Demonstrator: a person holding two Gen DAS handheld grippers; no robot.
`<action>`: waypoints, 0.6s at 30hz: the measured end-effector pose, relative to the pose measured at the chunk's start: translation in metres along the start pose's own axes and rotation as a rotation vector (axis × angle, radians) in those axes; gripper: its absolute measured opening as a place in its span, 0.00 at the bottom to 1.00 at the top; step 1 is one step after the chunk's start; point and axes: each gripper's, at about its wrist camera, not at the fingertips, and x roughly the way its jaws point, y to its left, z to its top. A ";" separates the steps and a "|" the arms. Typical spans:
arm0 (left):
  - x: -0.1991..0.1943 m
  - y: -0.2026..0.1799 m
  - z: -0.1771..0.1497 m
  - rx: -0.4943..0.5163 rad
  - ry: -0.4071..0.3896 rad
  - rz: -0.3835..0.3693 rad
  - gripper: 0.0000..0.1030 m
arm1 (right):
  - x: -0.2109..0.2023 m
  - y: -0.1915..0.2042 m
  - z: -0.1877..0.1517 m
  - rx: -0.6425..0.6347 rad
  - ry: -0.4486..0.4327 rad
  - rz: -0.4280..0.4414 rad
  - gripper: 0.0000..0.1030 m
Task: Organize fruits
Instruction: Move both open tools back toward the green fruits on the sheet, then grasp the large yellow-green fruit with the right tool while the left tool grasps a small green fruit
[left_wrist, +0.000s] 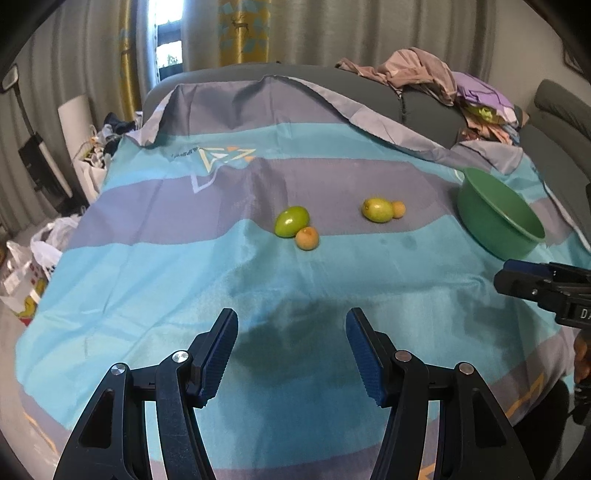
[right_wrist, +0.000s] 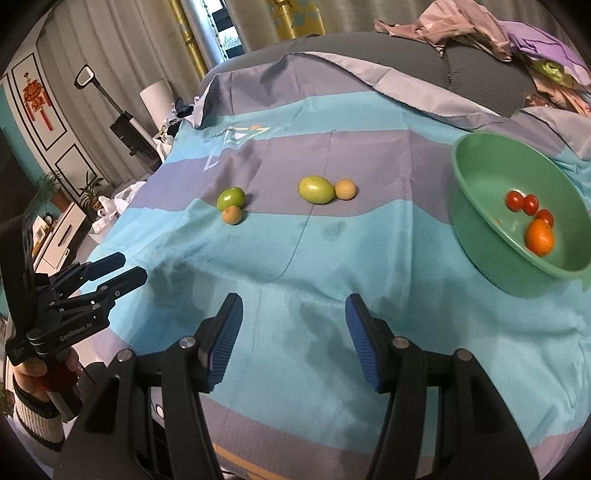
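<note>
Two pairs of fruit lie mid-cloth: a green fruit (left_wrist: 291, 220) (right_wrist: 231, 198) touching a small orange-yellow fruit (left_wrist: 307, 238) (right_wrist: 232, 214), and to their right a yellow-green fruit (left_wrist: 377, 209) (right_wrist: 316, 189) touching another small orange one (left_wrist: 398, 209) (right_wrist: 345, 189). The green bowl (left_wrist: 498, 218) (right_wrist: 480, 221) at the right holds three red tomatoes (right_wrist: 530, 204) and an orange (right_wrist: 540, 236). My left gripper (left_wrist: 291, 354) is open and empty over the near cloth, also seen as the left gripper (right_wrist: 118, 271) at the left. My right gripper (right_wrist: 293, 336) is open, empty; one of its fingers (left_wrist: 524, 275) pokes in from the right edge.
A striped blue and grey cloth (left_wrist: 258, 288) covers the surface. A pile of clothes (left_wrist: 443, 81) lies on the grey sofa at the back right. Plastic bags (left_wrist: 40, 254) and clutter sit on the floor at the left. A hand (right_wrist: 40, 369) with a striped cuff holds the left gripper.
</note>
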 end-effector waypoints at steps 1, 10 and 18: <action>0.002 0.002 0.001 -0.005 0.002 -0.006 0.59 | 0.002 0.001 0.002 -0.001 0.003 0.001 0.56; 0.026 0.017 0.021 -0.008 0.016 -0.031 0.59 | 0.031 0.002 0.022 -0.025 0.025 0.011 0.56; 0.058 0.025 0.057 0.009 0.019 -0.098 0.59 | 0.063 -0.004 0.056 -0.059 0.035 0.000 0.56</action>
